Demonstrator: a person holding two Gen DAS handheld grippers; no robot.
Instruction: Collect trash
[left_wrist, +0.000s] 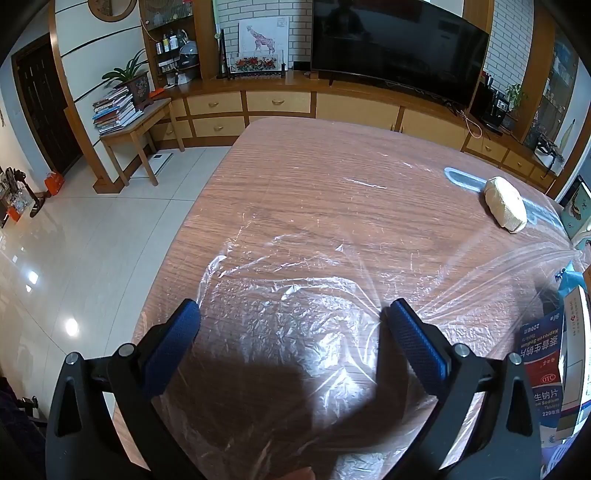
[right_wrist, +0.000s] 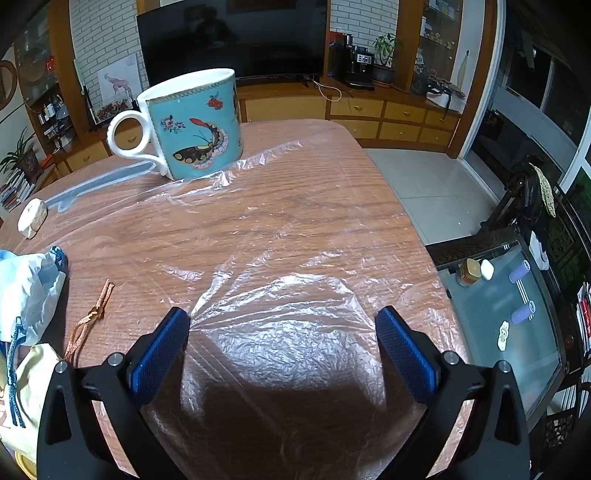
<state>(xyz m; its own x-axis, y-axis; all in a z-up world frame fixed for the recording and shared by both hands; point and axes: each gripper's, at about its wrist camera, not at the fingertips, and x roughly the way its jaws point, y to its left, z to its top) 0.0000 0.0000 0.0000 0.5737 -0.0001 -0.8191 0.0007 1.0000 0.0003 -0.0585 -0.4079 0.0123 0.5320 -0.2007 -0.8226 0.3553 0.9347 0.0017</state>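
both wrist views look steeply down, close over the shared table (left_wrist: 332, 166).

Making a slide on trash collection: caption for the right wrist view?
Open right gripper above clear plastic film on a wooden table, teal butterfly mug behind.

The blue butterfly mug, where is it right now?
The turquoise butterfly-patterned mug shows in the right wrist view, upper left, standing upright at the far end of the wooden table on the edge of the clear plastic sheet.

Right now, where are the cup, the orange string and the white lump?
cup (right_wrist: 199, 125): right wrist view, its blue painted side.
orange string (right_wrist: 96, 314): right wrist view, its knot.
white lump (left_wrist: 505, 204): left wrist view, its top.
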